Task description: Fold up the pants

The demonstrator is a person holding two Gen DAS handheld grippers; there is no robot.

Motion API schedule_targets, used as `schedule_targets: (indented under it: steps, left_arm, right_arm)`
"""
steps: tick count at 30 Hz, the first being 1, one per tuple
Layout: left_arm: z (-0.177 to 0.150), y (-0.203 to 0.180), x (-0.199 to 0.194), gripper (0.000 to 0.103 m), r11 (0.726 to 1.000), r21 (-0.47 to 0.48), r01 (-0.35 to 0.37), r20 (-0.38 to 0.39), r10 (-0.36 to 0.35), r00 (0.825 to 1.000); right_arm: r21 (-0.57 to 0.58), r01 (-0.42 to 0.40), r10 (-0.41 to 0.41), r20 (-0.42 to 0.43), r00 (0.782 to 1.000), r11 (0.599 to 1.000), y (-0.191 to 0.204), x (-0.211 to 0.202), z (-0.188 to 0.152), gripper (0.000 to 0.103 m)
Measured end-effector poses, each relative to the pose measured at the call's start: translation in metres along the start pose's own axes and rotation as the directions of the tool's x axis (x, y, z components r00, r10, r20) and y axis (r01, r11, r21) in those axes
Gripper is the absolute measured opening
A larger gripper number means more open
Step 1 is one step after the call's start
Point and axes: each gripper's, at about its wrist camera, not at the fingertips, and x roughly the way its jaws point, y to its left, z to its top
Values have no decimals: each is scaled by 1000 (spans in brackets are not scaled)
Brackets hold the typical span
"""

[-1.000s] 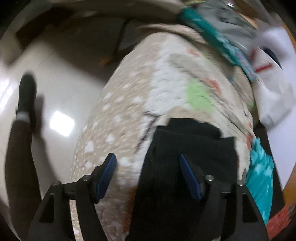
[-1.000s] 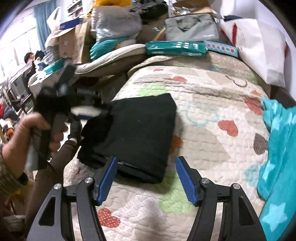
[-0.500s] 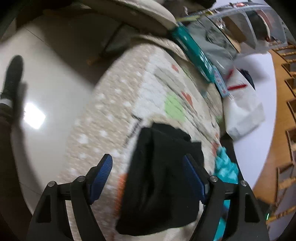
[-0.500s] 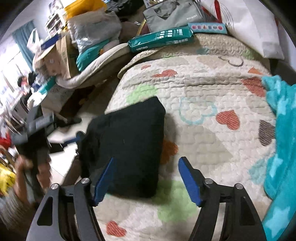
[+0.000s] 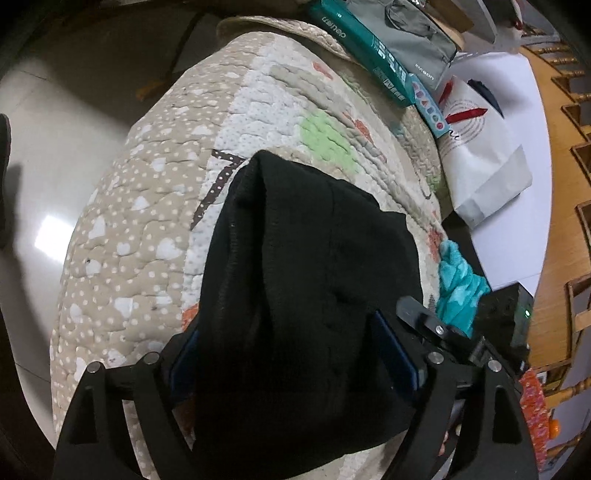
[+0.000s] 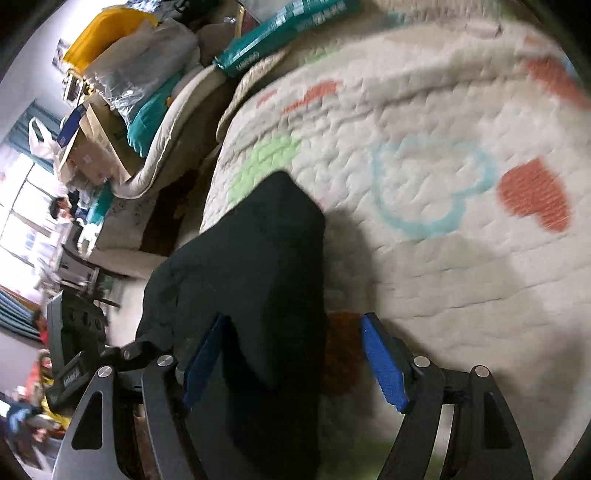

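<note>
The black pants lie folded into a thick bundle on the quilted bedspread near the bed's edge. My left gripper is open, its blue pads straddling the near end of the bundle. In the right wrist view the pants show as a dark block, and my right gripper is open, its left pad over the bundle's near right edge and its right pad over the quilt. The right gripper also shows at the lower right of the left wrist view.
A teal blanket lies right of the pants. Teal boxes, a grey bag and a white paper bag sit at the bed's far end. The floor drops off to the left. Cluttered boxes and bags stand beyond the bed.
Both grippers have moved in close over the pants, from above the bed to straddling the bundle. The right view is now tilted and blurred. Both stay open.
</note>
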Motion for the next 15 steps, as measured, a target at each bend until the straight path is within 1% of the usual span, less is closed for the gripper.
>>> schedule_targets:
  steps: [1,2,3,4,5,6,7,8,11,15]
  left_arm:
    - [-1,-4,0,80,1000,17,-25,0,25,1000]
    - [0,-9,2,63,998,37,-49,-2,49,999]
    - [-1,-15,3,47,996,61,-61,-11,62,998]
    - [-2,-22,3,44,994,82,-71,-14,73,997]
    - [-3,-24,-1,39,991,98,-90,-9,91,996]
    - [-3,-32,-3,37,987,121,-109,-1,110,994]
    - [-2,-40,-5,36,984,135,-115,6,116,993]
    - [-1,-44,-7,36,984,139,-110,10,109,994]
    - [9,-60,-6,36,988,135,-76,15,74,997]
    - [35,-82,8,36,993,112,-46,22,44,999]
  right_arm:
    - [14,-20,20,11,1000,1000,-1,2,1,81]
    - [20,-40,40,17,999,999,0,4,1,79]
    - [28,-84,84,-4,996,996,3,7,3,62]
    - [34,-95,96,-24,995,995,4,9,4,56]
    - [21,-87,88,-31,996,996,9,7,6,52]
    - [-2,-91,91,-43,995,996,13,4,9,40]
    - [-16,-97,97,-49,994,995,16,0,13,36]
    - [-24,-100,99,-48,994,995,19,-4,16,34]
    - [-60,-87,87,-7,996,994,25,-22,33,34]
    - [-88,-39,43,46,998,995,24,-35,63,34]
